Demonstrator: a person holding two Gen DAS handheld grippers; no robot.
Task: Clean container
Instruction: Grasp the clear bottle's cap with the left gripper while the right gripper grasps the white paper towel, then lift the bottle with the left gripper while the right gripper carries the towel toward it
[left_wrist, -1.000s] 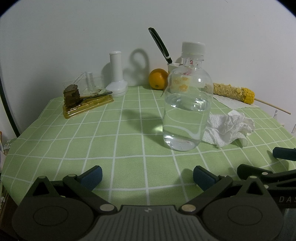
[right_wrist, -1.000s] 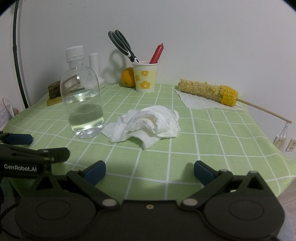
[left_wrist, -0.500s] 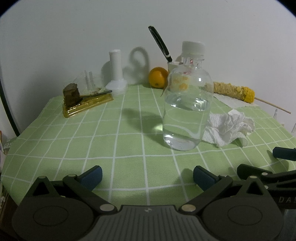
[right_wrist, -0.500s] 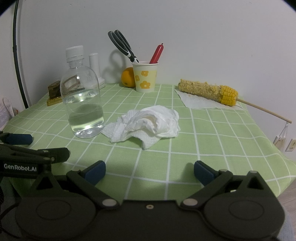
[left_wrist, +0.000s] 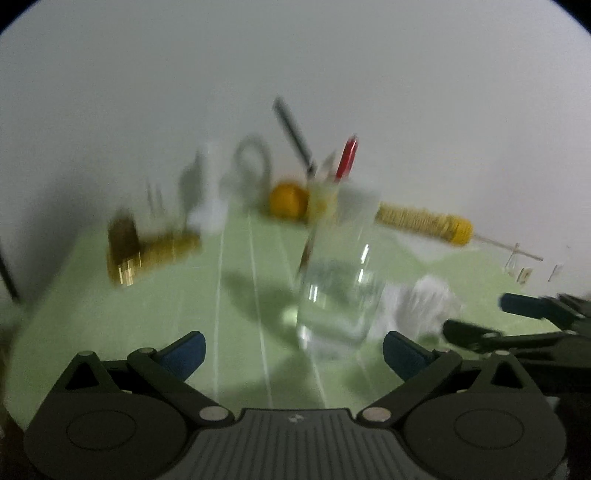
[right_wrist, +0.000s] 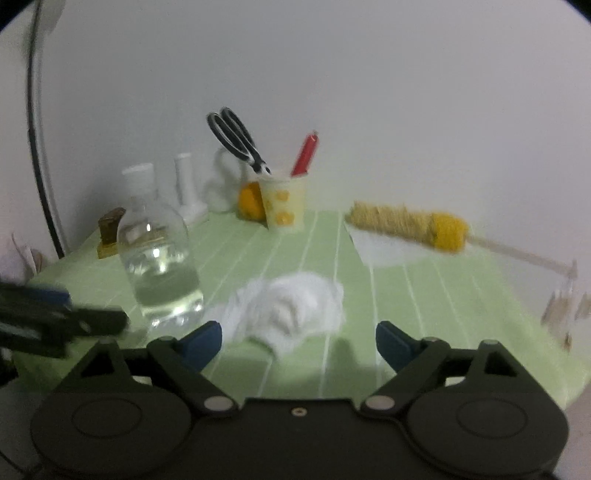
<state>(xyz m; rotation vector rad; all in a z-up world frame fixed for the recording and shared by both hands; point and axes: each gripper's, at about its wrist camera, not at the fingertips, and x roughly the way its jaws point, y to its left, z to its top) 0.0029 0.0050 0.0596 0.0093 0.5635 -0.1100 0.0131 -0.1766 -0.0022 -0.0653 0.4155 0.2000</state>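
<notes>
**A:** How far along are you?

**B:** You've barely begun. The clear bottle (right_wrist: 159, 258), white cap on and part full of clear liquid, stands on the green checked cloth (right_wrist: 424, 295). The crumpled paper towel (right_wrist: 291, 306) lies untouched just to its right.

**A:** And your claws?

**B:** Your left gripper (left_wrist: 293, 349) is spread wide and empty, with the bottle ahead of it. Your right gripper (right_wrist: 298, 338) is closing, nothing between its pads, the towel just beyond.

**A:** Any writing?

**B:** None readable; both views are blurred.
</notes>
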